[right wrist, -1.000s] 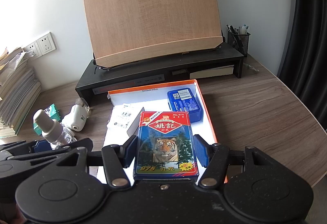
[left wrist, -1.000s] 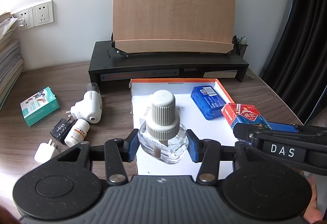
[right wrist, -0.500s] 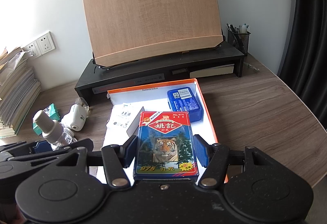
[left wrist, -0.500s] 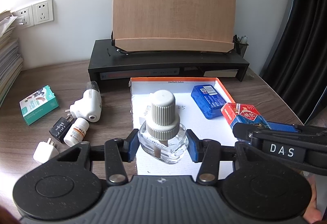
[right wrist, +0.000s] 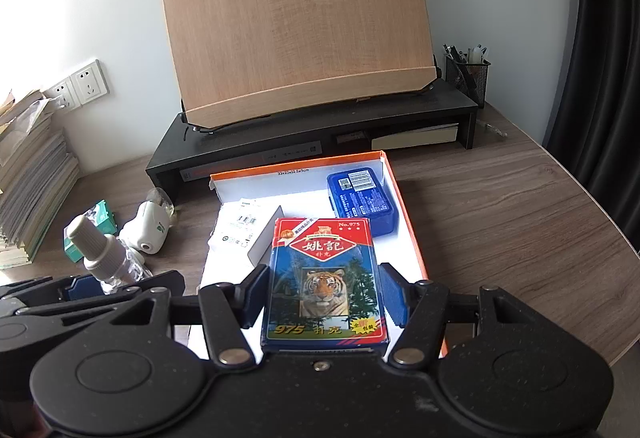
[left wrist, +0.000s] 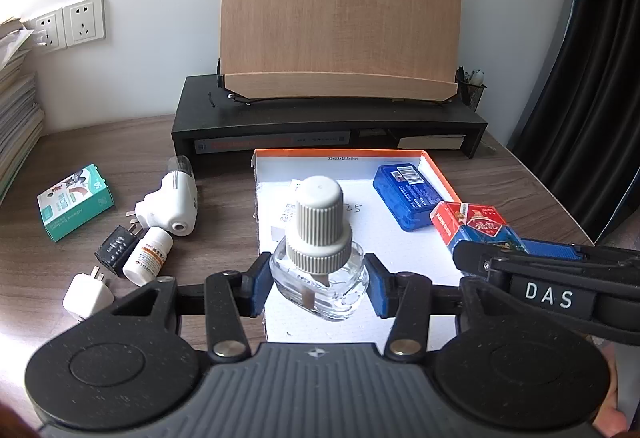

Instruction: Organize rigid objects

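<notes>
Spanning the desk ahead of both grippers, the orange-rimmed box [right wrist: 404,198] lies open with its long axis running away from the cameras; a blue case [right wrist: 362,200] already sits in its far right corner; nearer, the right gripper [right wrist: 322,298] is clamped on the tiger card pack [right wrist: 324,286], held lengthwise over the box's right half, so its drop looks to be straight down; the left gripper [left wrist: 318,284] pinches the clear bottle [left wrist: 318,278], upright, white cap up, over the box's near left edge, probably needing a slight rightward shift.
</notes>
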Demonstrator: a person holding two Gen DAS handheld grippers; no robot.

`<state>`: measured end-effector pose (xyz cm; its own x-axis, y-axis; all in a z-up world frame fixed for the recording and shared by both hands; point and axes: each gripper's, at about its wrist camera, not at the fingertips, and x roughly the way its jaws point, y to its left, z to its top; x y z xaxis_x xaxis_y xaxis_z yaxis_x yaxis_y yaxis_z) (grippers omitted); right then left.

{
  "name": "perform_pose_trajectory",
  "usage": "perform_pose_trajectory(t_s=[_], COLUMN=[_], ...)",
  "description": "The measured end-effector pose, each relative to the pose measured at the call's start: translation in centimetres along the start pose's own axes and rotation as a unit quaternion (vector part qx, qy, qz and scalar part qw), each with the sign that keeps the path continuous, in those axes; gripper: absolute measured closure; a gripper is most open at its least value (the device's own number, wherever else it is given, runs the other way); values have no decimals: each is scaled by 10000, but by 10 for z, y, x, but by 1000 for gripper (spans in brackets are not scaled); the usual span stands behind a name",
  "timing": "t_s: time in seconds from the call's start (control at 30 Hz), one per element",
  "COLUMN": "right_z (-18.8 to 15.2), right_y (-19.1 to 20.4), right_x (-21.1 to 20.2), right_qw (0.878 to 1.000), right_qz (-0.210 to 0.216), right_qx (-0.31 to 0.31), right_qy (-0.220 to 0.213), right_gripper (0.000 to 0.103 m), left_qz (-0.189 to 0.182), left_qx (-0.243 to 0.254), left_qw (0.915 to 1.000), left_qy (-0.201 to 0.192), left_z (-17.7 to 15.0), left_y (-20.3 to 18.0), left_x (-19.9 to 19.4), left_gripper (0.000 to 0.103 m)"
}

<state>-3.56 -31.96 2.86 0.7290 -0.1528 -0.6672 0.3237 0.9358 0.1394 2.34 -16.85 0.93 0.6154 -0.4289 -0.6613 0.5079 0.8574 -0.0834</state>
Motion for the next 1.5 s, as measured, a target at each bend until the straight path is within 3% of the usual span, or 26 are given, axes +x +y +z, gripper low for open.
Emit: perform_pose_trajectory(t_s=[1.5], right_z=[9], right_y=[4], right_x=[27], right_qw=[9989], right_qz=[-4], right_qx=[-317], right_qy=[339], right_gripper=[32], left_qz=[40], left_qx=[-85], left_qw=[9998], left_qy=[180], left_z=[1], left_y=[2], left_x=[17], left_gripper=[54])
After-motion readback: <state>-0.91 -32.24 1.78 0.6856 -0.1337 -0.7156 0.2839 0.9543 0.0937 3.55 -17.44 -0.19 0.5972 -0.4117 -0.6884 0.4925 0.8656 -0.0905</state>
